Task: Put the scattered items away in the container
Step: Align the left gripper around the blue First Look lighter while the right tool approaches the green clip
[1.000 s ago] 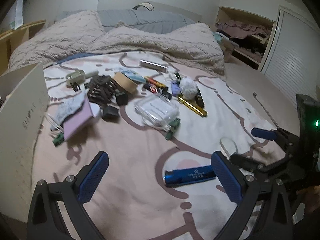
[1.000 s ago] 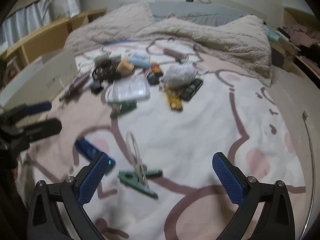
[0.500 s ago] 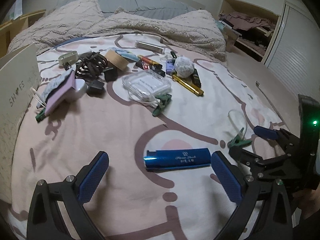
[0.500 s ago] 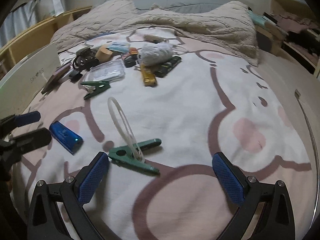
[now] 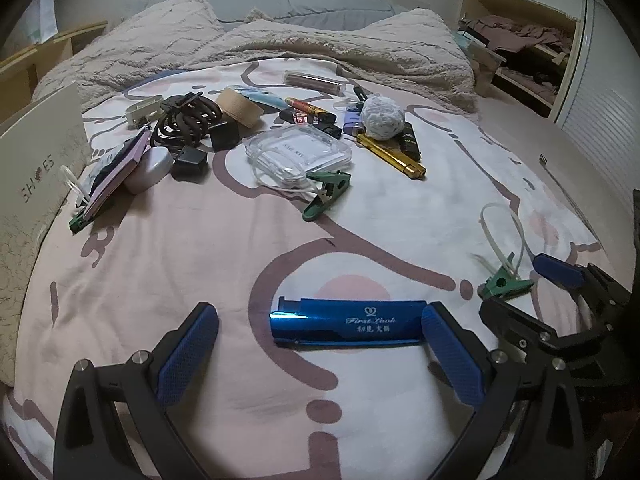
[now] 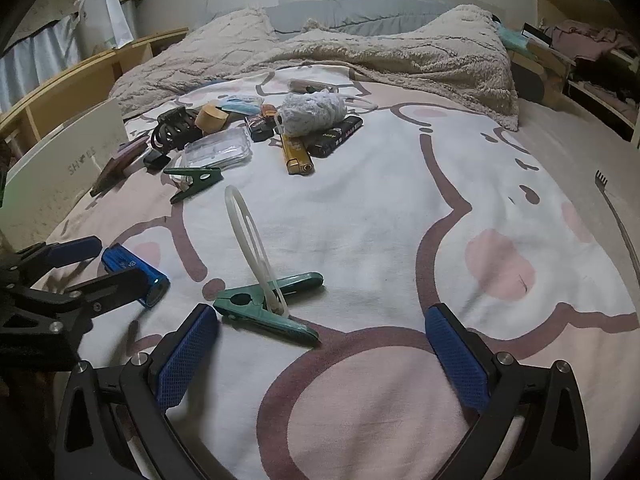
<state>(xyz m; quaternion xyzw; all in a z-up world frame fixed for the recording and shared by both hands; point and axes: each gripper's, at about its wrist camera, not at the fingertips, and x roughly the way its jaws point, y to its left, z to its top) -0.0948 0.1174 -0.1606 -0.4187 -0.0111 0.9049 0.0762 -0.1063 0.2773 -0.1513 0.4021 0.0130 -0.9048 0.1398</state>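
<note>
A shiny blue bar [image 5: 346,322] with white lettering lies on the patterned bedspread, just beyond my open left gripper [image 5: 318,354]; its right end almost touches my right fingertip [image 5: 438,320]. In the right wrist view the same blue bar [image 6: 134,270] sits at the left with the left gripper around it. A green clip [image 6: 266,306] with a white loop stands close before my open right gripper [image 6: 322,346], near its left finger [image 6: 188,354]. The white box [image 5: 38,168] marked SHOES stands at the left edge of the bed.
Further up the bed lies a heap: black cable coil [image 5: 186,118], clear plastic case [image 5: 300,152], another green clip [image 5: 328,194], gold lighter [image 5: 392,156], white ball [image 5: 382,118], tape roll [image 5: 240,108]. A rumpled beige blanket [image 5: 320,52] covers the far end. Shelves [image 5: 520,48] stand right.
Both grippers have dropped lower and moved forward. The blue bar now sits at my left fingertips, and the green clip with the loop has come close to my right gripper.
</note>
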